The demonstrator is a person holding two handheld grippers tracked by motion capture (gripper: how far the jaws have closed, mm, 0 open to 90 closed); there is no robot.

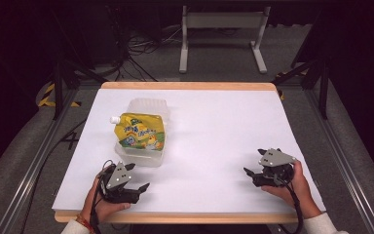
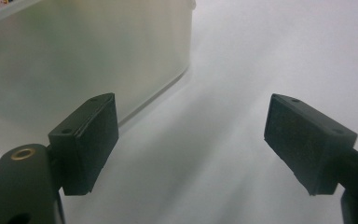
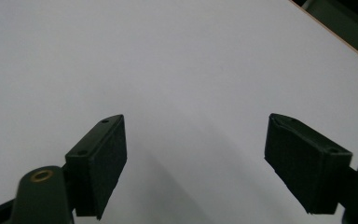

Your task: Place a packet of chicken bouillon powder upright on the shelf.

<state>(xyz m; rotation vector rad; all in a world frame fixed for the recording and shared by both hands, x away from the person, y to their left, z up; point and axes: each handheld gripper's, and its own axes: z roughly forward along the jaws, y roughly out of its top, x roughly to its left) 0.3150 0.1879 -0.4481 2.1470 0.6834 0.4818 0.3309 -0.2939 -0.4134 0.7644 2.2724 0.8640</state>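
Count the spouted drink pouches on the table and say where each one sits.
1. A yellow-green pouch lies on top of the clear plastic container at the table's left, white spout toward the left edge. Another could be hidden inside the container beneath it; I cannot tell.

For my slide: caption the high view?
Yellow pouch atop clear container; both tools, left and right, open on the table.

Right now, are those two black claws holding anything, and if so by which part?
Nothing is held. The left gripper and the right gripper both have open jaws with only bare white table between them.
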